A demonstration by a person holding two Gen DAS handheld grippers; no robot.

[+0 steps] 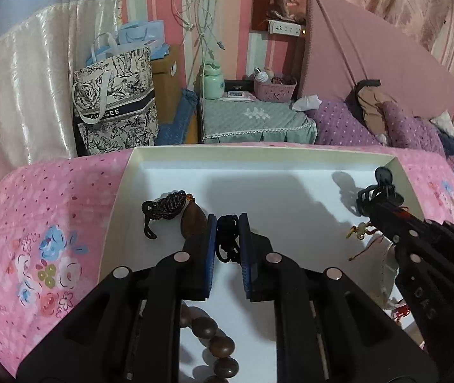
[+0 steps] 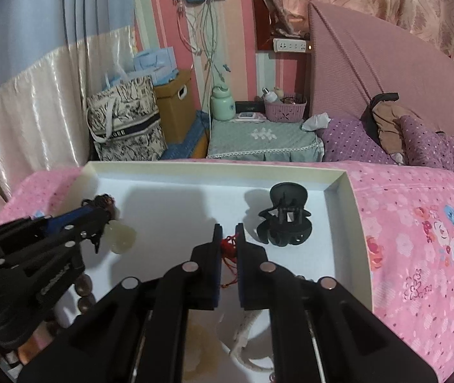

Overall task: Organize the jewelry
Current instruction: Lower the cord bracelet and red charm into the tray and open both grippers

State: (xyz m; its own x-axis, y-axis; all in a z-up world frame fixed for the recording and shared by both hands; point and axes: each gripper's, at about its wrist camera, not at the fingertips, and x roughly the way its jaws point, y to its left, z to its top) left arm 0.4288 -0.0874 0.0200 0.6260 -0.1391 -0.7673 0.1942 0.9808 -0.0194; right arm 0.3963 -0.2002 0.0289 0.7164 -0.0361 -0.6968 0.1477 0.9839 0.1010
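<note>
**Handling soft cords and a brittle clip in the white tray**

Looking along the left claw [image 1: 227, 242], its blue-padded fingers are clenched on a black braided cord [image 1: 227, 236], which bunches and loops between the pads. That cord is limp and very light; it will drape and swing instead of holding a shape, so the knotted bunch, where the claw grips it, looks like the surest spot. Just left of the fingers lies a dark wooden pendant [image 1: 193, 221] on its own knotted cord, resting on the floor of the white tray [image 1: 131, 172]. A string of wooden beads [image 1: 214, 341] runs under the claw; these are hard, round and likely to roll, so the string between beads is probably the better hold. The tray sits on a pink flowered bedspread [image 1: 45, 223].

From the right wrist, the right claw [image 2: 229, 242] is clenched on a red cord [image 2: 229, 249], thin and soft, with its tail trailing down between the fingers. Just to the right, apart from the claw, a black hair clip [image 2: 286, 220] stands on the tray floor near the right wall; it is stiff plastic with thin teeth that may snap, so its thick hinge is the safer place to grip. A pale carved pendant [image 2: 120, 237] lies beside the left claw and looks smooth, slippery and chip-prone.
</note>
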